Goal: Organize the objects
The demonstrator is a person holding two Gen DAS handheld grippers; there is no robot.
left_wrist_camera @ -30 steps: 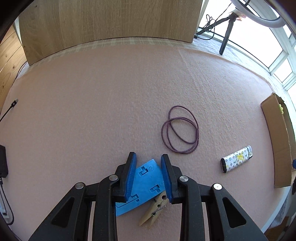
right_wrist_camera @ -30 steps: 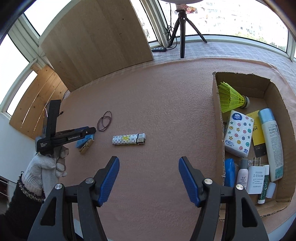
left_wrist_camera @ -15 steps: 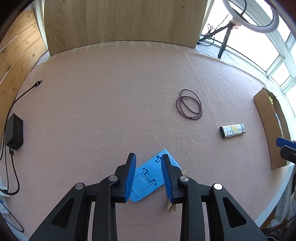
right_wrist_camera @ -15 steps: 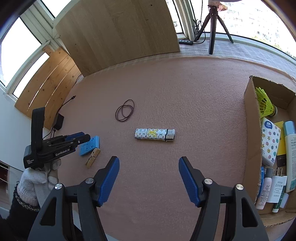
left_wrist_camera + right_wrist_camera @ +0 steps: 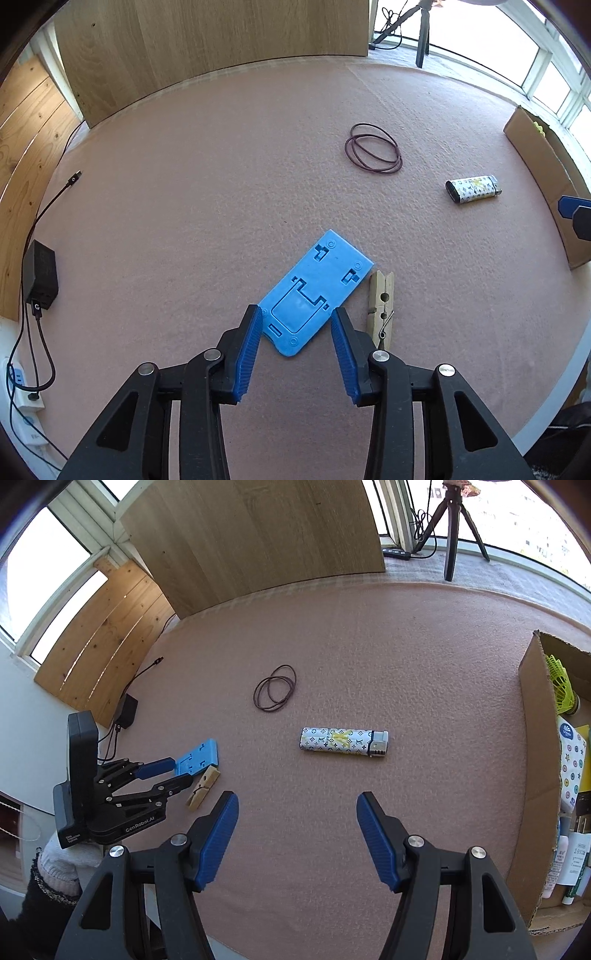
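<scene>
A flat blue plastic stand (image 5: 317, 291) (image 5: 197, 757) lies on the pink mat, with a wooden clothespin (image 5: 380, 306) (image 5: 202, 788) beside its right edge. My left gripper (image 5: 295, 321) (image 5: 177, 775) points down over the stand's near end. Its jaws are opening, the stand's end lies between them, and the pads stand clear of its sides. A patterned lighter (image 5: 343, 742) (image 5: 472, 189) lies just beyond my right gripper (image 5: 297, 805), which is open and empty. Farther back sits a dark hair tie (image 5: 275, 693) (image 5: 373, 153).
A cardboard box (image 5: 535, 757) (image 5: 543, 177) at the right holds a yellow shuttlecock (image 5: 561, 690), a tissue pack and several bottles. A black charger (image 5: 38, 275) with its cable lies at the mat's left edge. A wooden panel and a tripod (image 5: 452, 528) stand behind.
The left jaws have widened around the blue stand, which now lies flat on the mat with more of it showing. The right gripper has shifted left, bringing the lighter in front of it.
</scene>
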